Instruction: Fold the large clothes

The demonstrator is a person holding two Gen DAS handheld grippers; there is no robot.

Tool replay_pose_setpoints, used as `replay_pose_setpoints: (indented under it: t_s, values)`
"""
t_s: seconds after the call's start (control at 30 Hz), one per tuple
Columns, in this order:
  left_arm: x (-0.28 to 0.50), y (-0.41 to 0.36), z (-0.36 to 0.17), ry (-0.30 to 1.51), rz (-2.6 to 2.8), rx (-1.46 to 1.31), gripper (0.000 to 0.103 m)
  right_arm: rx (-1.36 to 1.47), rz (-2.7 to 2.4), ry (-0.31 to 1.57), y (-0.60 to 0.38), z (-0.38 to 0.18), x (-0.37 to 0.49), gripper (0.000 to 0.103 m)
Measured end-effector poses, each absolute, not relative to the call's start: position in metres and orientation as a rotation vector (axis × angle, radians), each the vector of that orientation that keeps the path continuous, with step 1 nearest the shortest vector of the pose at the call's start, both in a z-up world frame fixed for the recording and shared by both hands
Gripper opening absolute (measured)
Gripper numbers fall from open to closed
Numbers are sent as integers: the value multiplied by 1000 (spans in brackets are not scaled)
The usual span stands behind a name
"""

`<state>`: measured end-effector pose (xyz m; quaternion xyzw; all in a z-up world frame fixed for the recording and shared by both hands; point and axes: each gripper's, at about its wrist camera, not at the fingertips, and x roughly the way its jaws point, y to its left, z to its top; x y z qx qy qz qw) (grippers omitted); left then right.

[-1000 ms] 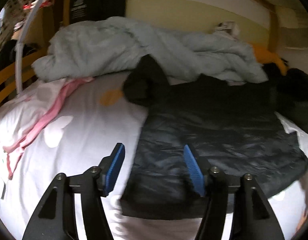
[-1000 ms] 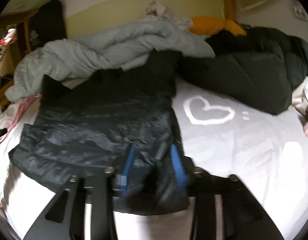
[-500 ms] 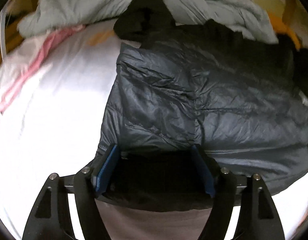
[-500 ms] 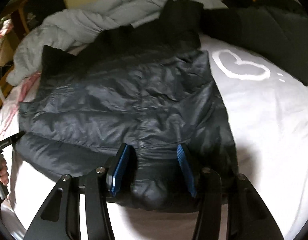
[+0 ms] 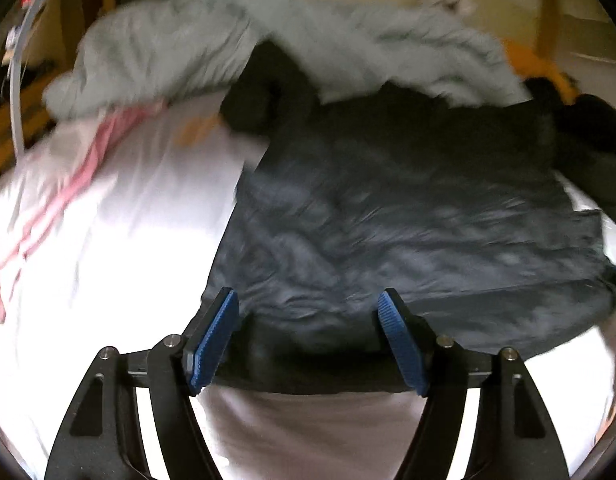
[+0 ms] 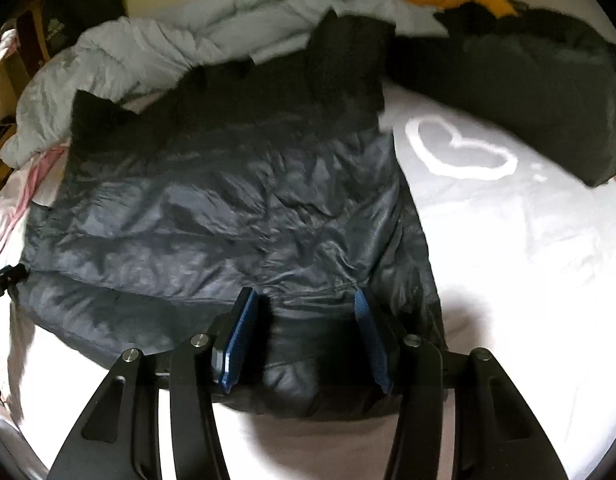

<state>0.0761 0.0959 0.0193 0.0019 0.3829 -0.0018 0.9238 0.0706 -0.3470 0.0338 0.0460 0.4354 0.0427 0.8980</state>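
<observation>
My left gripper (image 5: 308,336), bottom centre: jaws just closing a bit, wide apart, dark puffer jacket (image 5: 407,216) hem between pads, grip unclear. My right gripper (image 6: 304,336), bottom centre of its view: jaws half-spread, jacket hem bunched between; can't tell if pinched. Jacket flat mid-frame on white bed sheet (image 6: 527,248). Heart print (image 6: 459,152) to its right. Pale grey duvet (image 5: 188,40) heaped across top; pink garment (image 5: 84,164) at left.

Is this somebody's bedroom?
Most likely yes. A dark puffy jacket lies spread on a bed with a white sheet bearing a heart print, and a rumpled pale blue duvet is heaped behind it.
</observation>
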Motion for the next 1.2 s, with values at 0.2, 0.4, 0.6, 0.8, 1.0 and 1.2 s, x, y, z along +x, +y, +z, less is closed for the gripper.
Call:
replay_pose_setpoints:
  t_s: [0.2, 0.4, 0.6, 0.8, 1.0, 1.2]
  values:
    - [50, 50, 37, 705, -127, 149, 81, 11, 187, 799, -314, 63, 43, 54]
    - [48, 29, 20, 761, -170, 228, 81, -45, 255, 811, -292, 58, 28, 65]
    - [47, 15, -1, 858, -218, 296, 82, -164, 260, 769, -280, 52, 13, 87]
    - [43, 1, -27, 885, -153, 450, 82, -306, 261, 853, -266, 29, 16, 87]
    - [54, 13, -42, 841, -28, 512, 84, -598, 146, 819, -245, 3, 12, 87]
    - [65, 35, -40, 860, 14, 443, 31, -576, 22, 813, -262, 0, 25, 71]
